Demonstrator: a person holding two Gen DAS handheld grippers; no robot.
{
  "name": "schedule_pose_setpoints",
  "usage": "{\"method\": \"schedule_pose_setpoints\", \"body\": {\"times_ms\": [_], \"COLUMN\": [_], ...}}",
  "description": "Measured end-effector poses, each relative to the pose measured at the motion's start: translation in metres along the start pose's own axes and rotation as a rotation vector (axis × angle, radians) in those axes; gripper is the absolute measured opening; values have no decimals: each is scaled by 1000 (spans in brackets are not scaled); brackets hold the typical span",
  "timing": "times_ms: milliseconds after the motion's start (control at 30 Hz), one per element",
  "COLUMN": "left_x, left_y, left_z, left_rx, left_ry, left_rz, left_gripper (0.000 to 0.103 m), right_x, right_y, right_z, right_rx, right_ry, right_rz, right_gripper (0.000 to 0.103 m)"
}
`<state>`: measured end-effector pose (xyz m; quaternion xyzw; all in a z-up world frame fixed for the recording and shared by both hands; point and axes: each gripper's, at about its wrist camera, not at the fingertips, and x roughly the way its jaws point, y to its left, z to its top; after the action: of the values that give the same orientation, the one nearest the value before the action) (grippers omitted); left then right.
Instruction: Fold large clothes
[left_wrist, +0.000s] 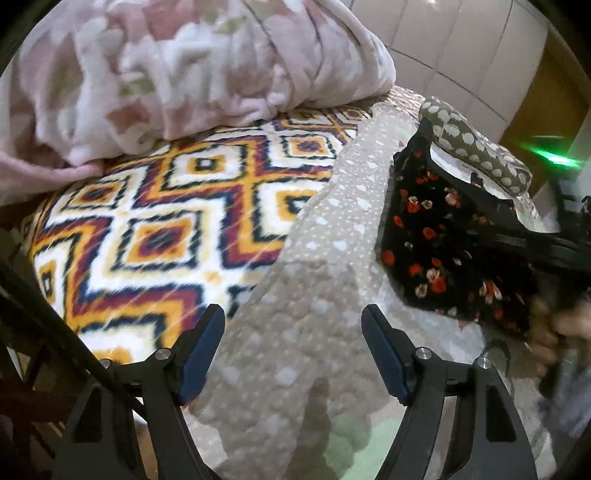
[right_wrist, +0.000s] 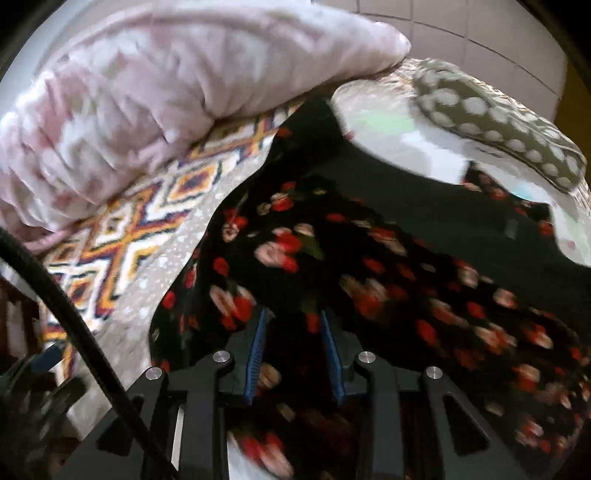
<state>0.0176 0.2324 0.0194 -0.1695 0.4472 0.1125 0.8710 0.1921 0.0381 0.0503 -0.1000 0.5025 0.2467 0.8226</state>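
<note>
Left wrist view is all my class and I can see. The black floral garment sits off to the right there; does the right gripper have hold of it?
Observer: Yes. The right gripper has the black floral garment between its fingers, nearly closed.
Operator: Is the garment spread wider than we see?
Observer: Yes, it fills most of the right wrist view.
Operator: Anything beyond it?
Observer: The pink blanket.

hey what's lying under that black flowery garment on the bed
The black floral garment lies on a beige dotted bedspread, beside a geometric-patterned blanket. What lies directly beneath its middle is covered.
</note>
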Motion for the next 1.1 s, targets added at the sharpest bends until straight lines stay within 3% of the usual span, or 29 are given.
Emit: {"method": "schedule_pose_setpoints", "body": {"times_ms": [167, 333, 467, 633, 800, 933, 1100], "left_x": [-1, -5, -13, -22, -30, -26, -1], "left_y": [10, 15, 7, -31, -100, -155, -214], "left_z": [-5, -10, -10, -6, 5, 13, 25], "left_rx": [-25, -55, -24, 64, 193, 265, 329], "left_ry": [-5, -1, -9, -11, -19, -17, 0], "left_rz": [-1, -24, -32, -69, -117, -136, -111], "left_gripper": [76, 76, 75, 75, 75, 76, 76], "right_x": [22, -5, -64, -128, -173, -197, -209], "right_y": [13, 5, -24, -87, -167, -235, -293], "right_z": [2, 6, -9, -73, -147, -206, -273], "right_rx": [-28, 16, 114, 271, 442, 643, 855], "right_ry": [-21, -30, -143, -221, -267, -306, -360], "right_rz": [-109, -63, 2, 41, -51, -87, -47], "right_gripper": [36, 37, 58, 58, 65, 70, 73]}}
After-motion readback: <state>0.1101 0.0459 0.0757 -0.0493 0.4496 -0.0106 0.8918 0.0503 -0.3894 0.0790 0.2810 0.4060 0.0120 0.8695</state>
